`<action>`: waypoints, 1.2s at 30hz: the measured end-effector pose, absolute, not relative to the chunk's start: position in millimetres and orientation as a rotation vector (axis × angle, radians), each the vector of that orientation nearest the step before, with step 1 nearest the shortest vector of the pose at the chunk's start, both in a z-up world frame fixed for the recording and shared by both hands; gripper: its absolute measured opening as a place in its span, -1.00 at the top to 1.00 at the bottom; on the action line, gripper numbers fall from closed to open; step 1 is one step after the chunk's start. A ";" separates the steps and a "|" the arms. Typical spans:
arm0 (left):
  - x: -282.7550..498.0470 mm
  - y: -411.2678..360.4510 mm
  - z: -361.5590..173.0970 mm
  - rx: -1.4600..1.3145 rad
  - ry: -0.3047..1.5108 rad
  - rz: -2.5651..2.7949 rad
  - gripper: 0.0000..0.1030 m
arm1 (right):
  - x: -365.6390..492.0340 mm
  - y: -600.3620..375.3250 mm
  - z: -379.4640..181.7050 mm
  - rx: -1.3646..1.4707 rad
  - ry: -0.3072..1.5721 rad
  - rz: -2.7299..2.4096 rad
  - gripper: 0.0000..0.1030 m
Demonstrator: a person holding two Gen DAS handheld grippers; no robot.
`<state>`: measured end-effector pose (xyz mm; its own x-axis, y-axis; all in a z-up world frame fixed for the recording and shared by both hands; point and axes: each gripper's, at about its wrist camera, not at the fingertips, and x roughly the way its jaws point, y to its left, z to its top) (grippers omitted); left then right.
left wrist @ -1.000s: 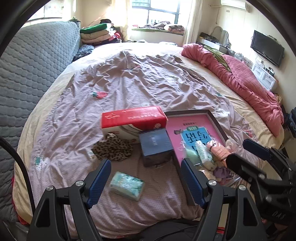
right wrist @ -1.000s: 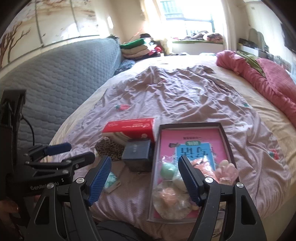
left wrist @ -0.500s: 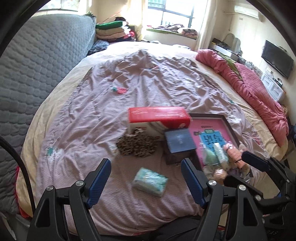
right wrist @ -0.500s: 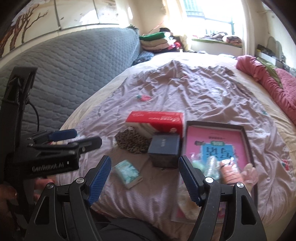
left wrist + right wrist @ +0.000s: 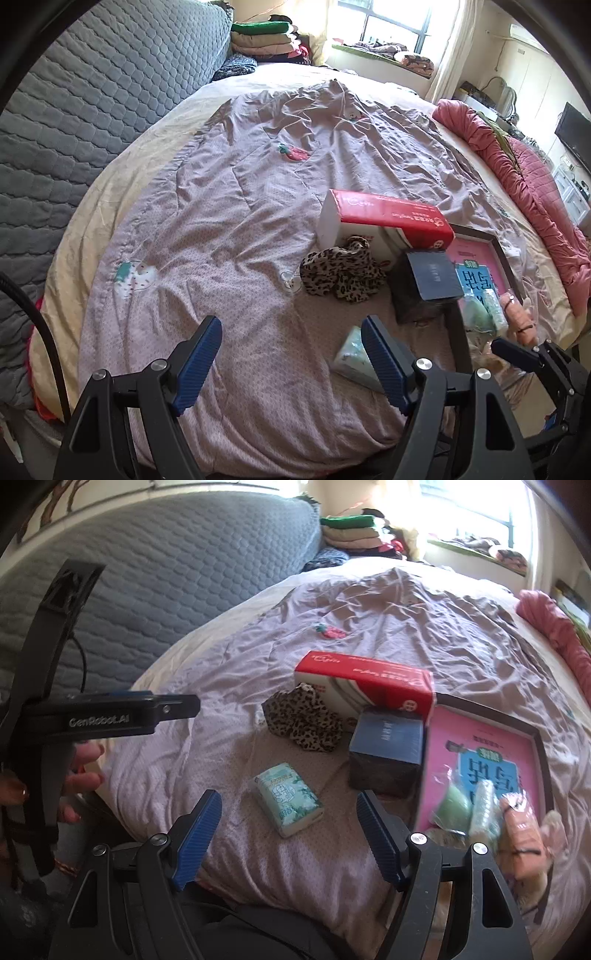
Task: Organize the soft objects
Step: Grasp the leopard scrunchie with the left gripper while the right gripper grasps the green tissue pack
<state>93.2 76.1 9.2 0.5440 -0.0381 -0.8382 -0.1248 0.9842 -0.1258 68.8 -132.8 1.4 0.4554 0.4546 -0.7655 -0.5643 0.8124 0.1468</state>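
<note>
The bed (image 5: 258, 192), covered by a rumpled mauve quilt, fills both views, and the clutter sits near its front edge. The dark-framed tray (image 5: 541, 746) with a pink printed base already holds several small soft pieces at its near end, a green one, a pale wrapped one and a peach one, though glare and blur make it hard to say just what they are. Behind and left of the tray lie a red-and-white tissue box (image 5: 365, 686), a dark blue box (image 5: 388, 742) touching the tray's left rim, and a leopard-print cloth (image 5: 301, 720) bunched against the tissue box. Smallest, and probably the next thing to gather, is the green tissue pack (image 5: 288, 799): it lies loose on the quilt, well apart from the tray. The right gripper (image 5: 288, 830) hangs just short of it, spread wide and holding nothing, with the pack almost centred ahead of the gap; its long axis runs diagonally, far-left to near-right, so the wrist would likely need a twist to close across the short side. The left gripper (image 5: 291, 354) is likewise spread and empty, but the pack (image 5: 352, 356) lies off to its right, half hidden behind the right finger, so the right hand looks better placed. Only the right wrist view shows the pack whole; only the left shows the leopard cloth's near folds plainly.
</note>
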 end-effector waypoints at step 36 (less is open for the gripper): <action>209.3 60.0 -86.8 -0.256 1.108 -0.227 0.89 | 151.5 -105.5 -107.2 -0.063 1.122 0.785 0.08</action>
<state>209.3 60.0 -86.8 0.4294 -0.3059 -0.8497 0.0525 0.9478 -0.3146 151.5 -105.5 -107.2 0.2007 0.5310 -0.8233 -0.5913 0.7357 0.3304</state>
